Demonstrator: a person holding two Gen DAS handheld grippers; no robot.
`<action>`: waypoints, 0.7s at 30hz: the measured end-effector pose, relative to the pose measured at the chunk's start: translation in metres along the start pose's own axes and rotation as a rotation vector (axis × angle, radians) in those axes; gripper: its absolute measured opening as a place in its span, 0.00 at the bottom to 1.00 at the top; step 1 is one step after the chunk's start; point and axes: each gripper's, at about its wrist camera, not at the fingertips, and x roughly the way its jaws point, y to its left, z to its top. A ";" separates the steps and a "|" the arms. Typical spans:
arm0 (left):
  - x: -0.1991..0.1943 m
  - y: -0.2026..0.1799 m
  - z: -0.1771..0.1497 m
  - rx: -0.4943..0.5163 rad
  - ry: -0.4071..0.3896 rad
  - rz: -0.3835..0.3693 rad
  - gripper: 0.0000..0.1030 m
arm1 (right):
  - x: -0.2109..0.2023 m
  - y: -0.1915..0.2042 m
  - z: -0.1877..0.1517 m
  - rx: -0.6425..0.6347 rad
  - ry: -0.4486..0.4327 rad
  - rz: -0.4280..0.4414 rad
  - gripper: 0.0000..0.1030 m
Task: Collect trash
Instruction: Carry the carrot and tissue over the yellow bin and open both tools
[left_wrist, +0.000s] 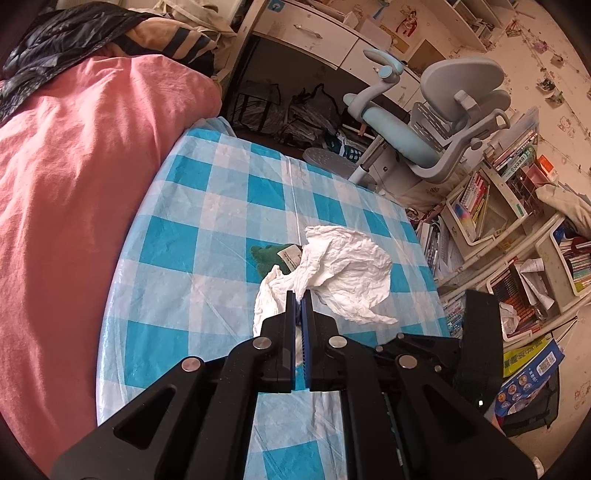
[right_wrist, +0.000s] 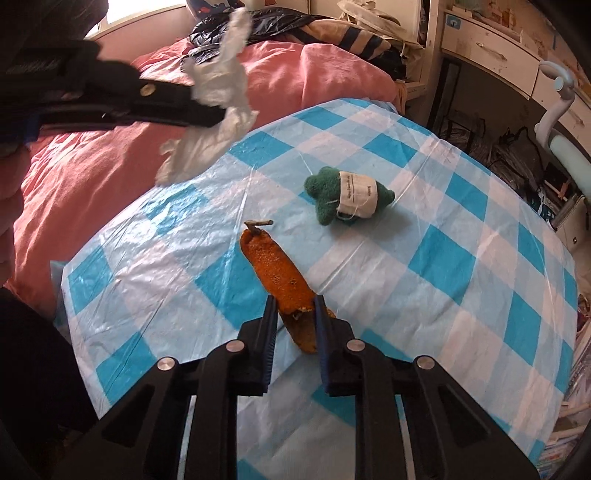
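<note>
My left gripper (left_wrist: 300, 295) is shut on a crumpled white tissue (left_wrist: 347, 273) and holds it above the blue-and-white checked tablecloth (left_wrist: 207, 236). In the right wrist view the same tissue (right_wrist: 214, 92) hangs from the left gripper's fingers (right_wrist: 199, 110) at the upper left. My right gripper (right_wrist: 295, 301) has its jaws closed around the near end of an orange peel strip (right_wrist: 277, 269) that lies along the tablecloth (right_wrist: 443, 258). A small green plush toy with a white label (right_wrist: 347, 195) lies beyond the peel; it is partly hidden behind the tissue in the left wrist view (left_wrist: 267, 254).
A pink quilt (left_wrist: 74, 184) covers the bed along the table's left side. A grey-blue desk chair (left_wrist: 436, 122) stands beyond the far table edge. Cluttered bookshelves (left_wrist: 517, 229) and bags fill the floor to the right.
</note>
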 end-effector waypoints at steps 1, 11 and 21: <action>-0.001 -0.003 -0.001 0.011 -0.003 0.000 0.03 | -0.005 0.004 -0.006 -0.006 0.004 -0.007 0.20; -0.018 -0.023 -0.025 0.079 -0.021 0.008 0.03 | -0.065 0.061 -0.070 -0.037 0.005 0.045 0.19; -0.038 -0.041 -0.069 0.133 0.017 -0.042 0.03 | -0.094 0.112 -0.133 0.072 0.025 0.022 0.55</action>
